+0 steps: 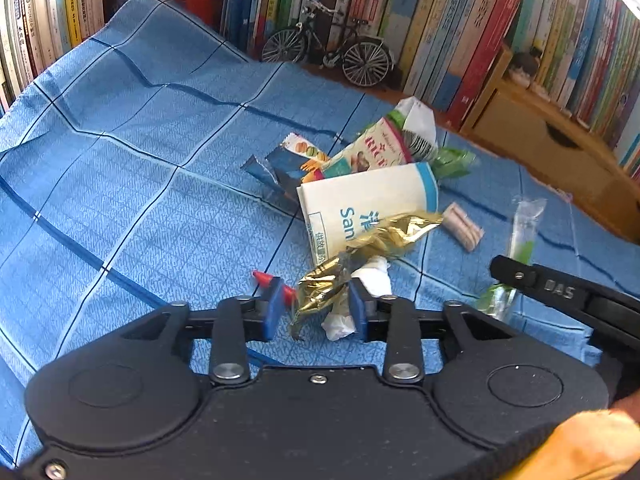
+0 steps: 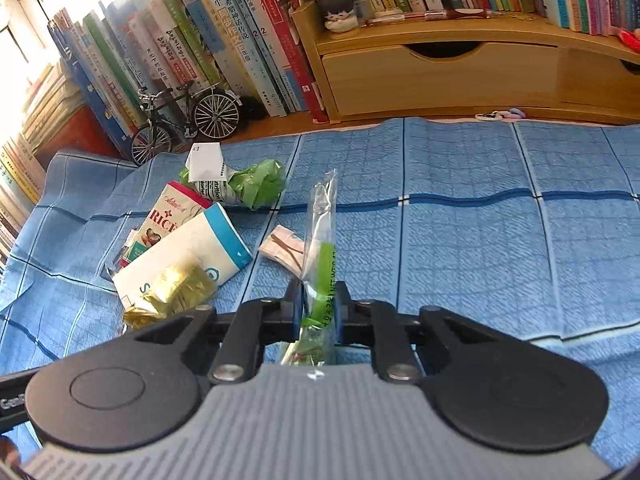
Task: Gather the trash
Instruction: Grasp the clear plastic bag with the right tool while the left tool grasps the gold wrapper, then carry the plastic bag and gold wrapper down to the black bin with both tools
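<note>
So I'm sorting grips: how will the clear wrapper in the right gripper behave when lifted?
The clear wrapper is thin film, so probably very light. It stands up from the right gripper now, yet may flop. Its glossy surface could slip.

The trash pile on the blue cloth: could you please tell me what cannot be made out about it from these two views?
- Left wrist view: the red item is mostly hidden behind the left hand-held gripper, so I cannot identify it.
- Left wrist view: the white bag has its print partly covered by the gold foil wrapper.
- Right wrist view: the clear green-printed sleeve, clamped in the right hand-held gripper, has its lower end hidden by the gripper body.
</note>
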Demonstrator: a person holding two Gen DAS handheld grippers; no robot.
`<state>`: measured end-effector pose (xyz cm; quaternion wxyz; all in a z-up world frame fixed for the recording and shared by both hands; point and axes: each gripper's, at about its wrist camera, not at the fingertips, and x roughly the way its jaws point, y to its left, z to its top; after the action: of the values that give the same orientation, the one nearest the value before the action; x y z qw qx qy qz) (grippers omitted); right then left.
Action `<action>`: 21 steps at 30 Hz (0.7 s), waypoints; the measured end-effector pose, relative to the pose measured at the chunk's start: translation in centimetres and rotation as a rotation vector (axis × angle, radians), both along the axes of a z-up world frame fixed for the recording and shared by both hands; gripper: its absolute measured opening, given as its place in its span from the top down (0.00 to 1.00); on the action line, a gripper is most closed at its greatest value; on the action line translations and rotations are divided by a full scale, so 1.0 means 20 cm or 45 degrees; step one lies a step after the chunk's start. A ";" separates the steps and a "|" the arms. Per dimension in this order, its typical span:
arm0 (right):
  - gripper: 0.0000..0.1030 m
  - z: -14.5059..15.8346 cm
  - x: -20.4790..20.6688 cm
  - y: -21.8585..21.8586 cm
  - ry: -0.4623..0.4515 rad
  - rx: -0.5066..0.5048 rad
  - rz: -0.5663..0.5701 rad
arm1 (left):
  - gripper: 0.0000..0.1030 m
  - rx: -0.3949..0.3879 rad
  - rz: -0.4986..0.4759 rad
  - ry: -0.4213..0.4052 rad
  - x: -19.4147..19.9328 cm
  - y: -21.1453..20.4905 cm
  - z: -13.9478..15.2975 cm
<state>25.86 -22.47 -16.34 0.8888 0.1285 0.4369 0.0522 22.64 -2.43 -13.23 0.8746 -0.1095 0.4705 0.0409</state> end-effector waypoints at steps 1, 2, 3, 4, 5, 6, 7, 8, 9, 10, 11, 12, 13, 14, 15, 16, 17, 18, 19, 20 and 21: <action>0.81 0.00 -0.01 0.00 -0.001 -0.005 0.003 | 0.60 0.017 -0.004 0.002 0.01 -0.01 -0.01; 0.81 0.01 -0.01 -0.01 -0.001 -0.009 0.005 | 0.54 0.038 -0.007 0.006 0.01 -0.02 -0.02; 0.80 0.01 -0.02 -0.01 0.000 -0.012 0.003 | 0.53 0.061 -0.005 0.014 0.02 -0.02 -0.03; 0.80 0.01 -0.03 -0.02 0.002 -0.013 -0.001 | 0.52 0.081 -0.002 0.024 0.03 -0.03 -0.04; 0.79 0.01 -0.04 -0.02 0.005 -0.012 -0.006 | 0.53 0.088 0.001 0.029 0.03 -0.03 -0.04; 0.76 0.01 -0.05 -0.03 0.009 -0.009 -0.012 | 0.56 0.075 0.000 0.025 0.03 -0.03 -0.04; 0.75 0.02 -0.05 -0.03 0.013 -0.007 -0.020 | 0.67 0.048 -0.006 0.021 0.03 -0.02 -0.04; 0.75 0.02 -0.06 -0.04 0.017 -0.004 -0.023 | 0.79 0.017 -0.015 0.023 0.03 -0.02 -0.04; 0.68 0.02 -0.07 -0.04 0.021 0.002 -0.024 | 0.79 0.002 -0.013 0.029 0.03 -0.01 -0.04; 0.63 0.02 -0.08 -0.05 0.029 0.004 -0.027 | 0.80 0.003 -0.008 0.022 0.02 -0.01 -0.03; 0.55 0.02 -0.09 -0.05 0.035 0.010 -0.028 | 0.80 0.010 -0.009 0.009 0.01 -0.02 -0.02; 0.55 0.01 -0.09 -0.05 0.041 0.019 -0.027 | 0.80 0.020 -0.012 -0.004 0.00 -0.03 0.00; 0.55 0.01 -0.10 -0.05 0.047 0.023 -0.028 | 0.80 0.027 -0.012 -0.013 -0.01 -0.03 0.01; 0.70 0.01 -0.11 -0.05 0.050 0.025 -0.022 | 0.80 0.032 -0.010 -0.019 -0.02 -0.03 0.03; 0.82 0.01 -0.11 -0.04 0.053 0.025 -0.004 | 0.80 0.032 -0.005 -0.024 -0.03 -0.03 0.04; 0.83 0.02 -0.11 -0.03 0.052 0.017 0.009 | 0.80 0.030 0.000 -0.027 -0.03 -0.03 0.05; 0.84 0.02 -0.12 -0.03 0.049 0.020 0.021 | 0.80 0.030 0.004 -0.029 -0.04 -0.03 0.06; 0.85 0.03 -0.12 -0.02 0.045 0.025 0.032 | 0.80 0.032 0.007 -0.032 -0.05 -0.03 0.06; 0.85 0.04 -0.13 -0.02 0.038 0.022 0.036 | 0.80 0.034 0.010 -0.037 -0.06 -0.02 0.07; 0.85 0.05 -0.13 -0.01 0.031 0.019 0.037 | 0.80 0.037 0.012 -0.041 -0.07 -0.02 0.08; 0.85 0.06 -0.14 -0.01 0.028 0.021 0.036 | 0.80 0.039 0.013 -0.045 -0.08 -0.02 0.09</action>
<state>23.07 -22.64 -15.15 0.8820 0.1302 0.4478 0.0671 21.02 -2.79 -11.35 0.8842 -0.0992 0.4536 0.0505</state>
